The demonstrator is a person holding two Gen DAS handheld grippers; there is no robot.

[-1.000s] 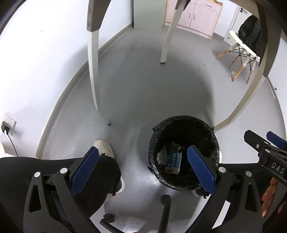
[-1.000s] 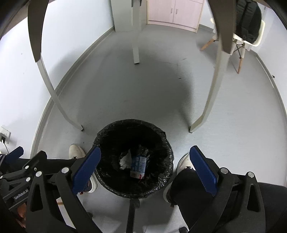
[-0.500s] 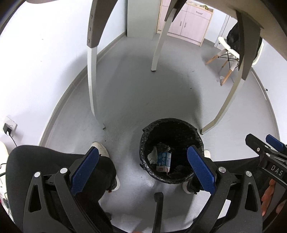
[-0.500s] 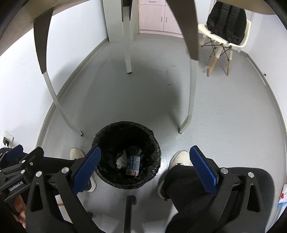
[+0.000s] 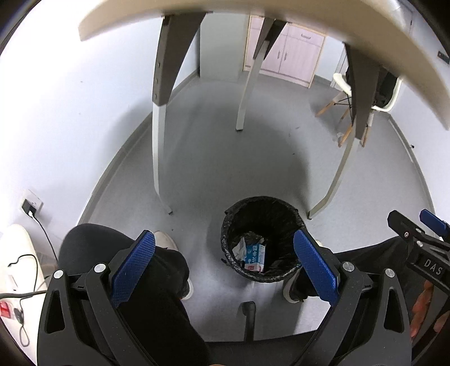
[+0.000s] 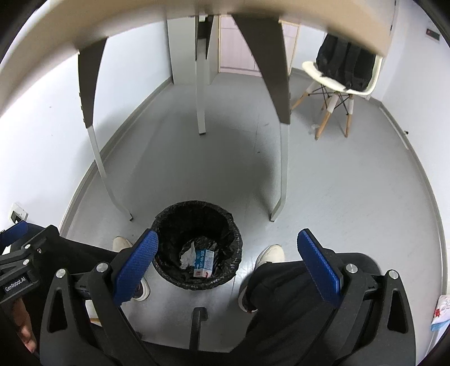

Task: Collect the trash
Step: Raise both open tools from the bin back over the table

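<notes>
— Where's the trash?

— Down in the bin (image 5: 261,239), on the grey floor (image 5: 225,157) under the table (image 5: 281,25). The bin has a black liner, and at the bottom I see a blue-and-white carton (image 5: 255,256) with a crumpled white tissue (image 5: 239,248) just beside it, to its left. The right camera shows the same pair: carton (image 6: 204,263), tissue (image 6: 189,255), inside the bin (image 6: 197,216).

— And the grippers?

— Both are up above the bin, looking down at it. The left gripper (image 5: 225,270) has its blue pads spread wide, with nothing between them; one pad (image 5: 133,269) sits over the person's dark trouser leg (image 5: 118,253), the other overlaps the bin's right rim in the view. The right gripper (image 6: 230,264) is spread just as wide and empty too. Its left pad (image 6: 136,266) overlaps the bin's left edge.

— Where's the person?

— Seated, with the bin between the feet. White shoes show either side of it: one (image 6: 271,253) to the right, one (image 6: 122,243) to the left.

— Anything else around?

— A white chair (image 6: 337,81) with wooden legs across the room, a black backpack (image 6: 346,64) on its seat. A pink cabinet (image 5: 287,53) against the far wall. A wall socket (image 5: 32,204) low on the left with a cable running from it.
</notes>
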